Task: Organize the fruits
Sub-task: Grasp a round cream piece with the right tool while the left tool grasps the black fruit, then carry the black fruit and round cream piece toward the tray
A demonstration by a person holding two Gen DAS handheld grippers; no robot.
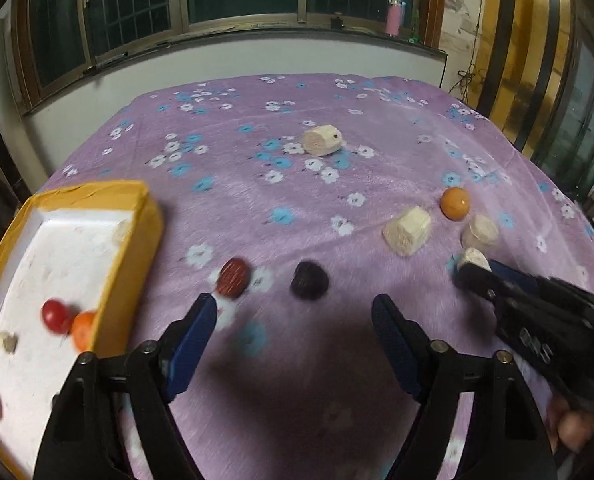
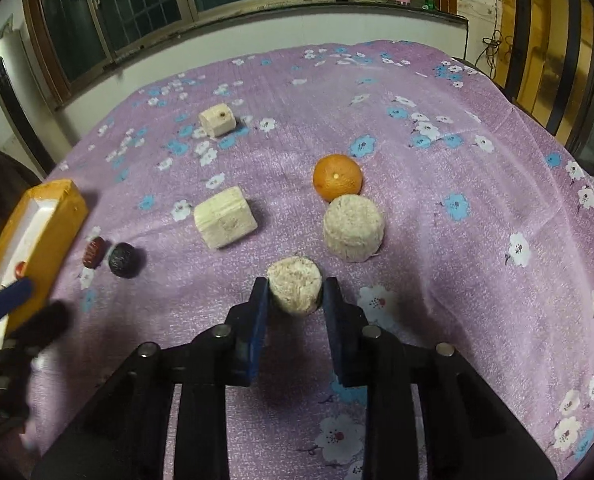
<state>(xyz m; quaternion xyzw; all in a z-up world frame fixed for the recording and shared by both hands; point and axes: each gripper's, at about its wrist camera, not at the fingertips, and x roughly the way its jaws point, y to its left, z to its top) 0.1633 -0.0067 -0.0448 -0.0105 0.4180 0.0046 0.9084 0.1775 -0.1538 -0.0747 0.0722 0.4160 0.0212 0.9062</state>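
Right gripper (image 2: 296,294): You had its jaws closed in on a small pale chunk (image 2: 295,290). Both blue pads touched the chunk's sides. The chunk sat on the cloth (image 2: 437,208).
Left gripper (image 1: 295,310): You held its jaws wide apart, with nothing between them. It hung over the cloth, just in front of two small fruits.
Red fruit (image 1: 234,278): It lay on the cloth just past your left gripper's left finger, near the box.
Dark fruit (image 1: 309,280): It lay just beside the red one, a bit apart from it.
Box (image 1: 133,248): It was yellow outside and white inside, and stood at the left edge of the cloth. A red ball (image 1: 56,315) and some little orange ones lay in it.
Orange (image 2: 337,178): It sat on the cloth, past your right gripper.
Round chunk (image 2: 353,226): It sat right in front of the orange, and I could not tell if they touched.
Blocky chunk (image 2: 225,222): It lay to the left of the round one, apart from it.
Far chunk (image 2: 217,120): It lay alone, well back on the cloth.
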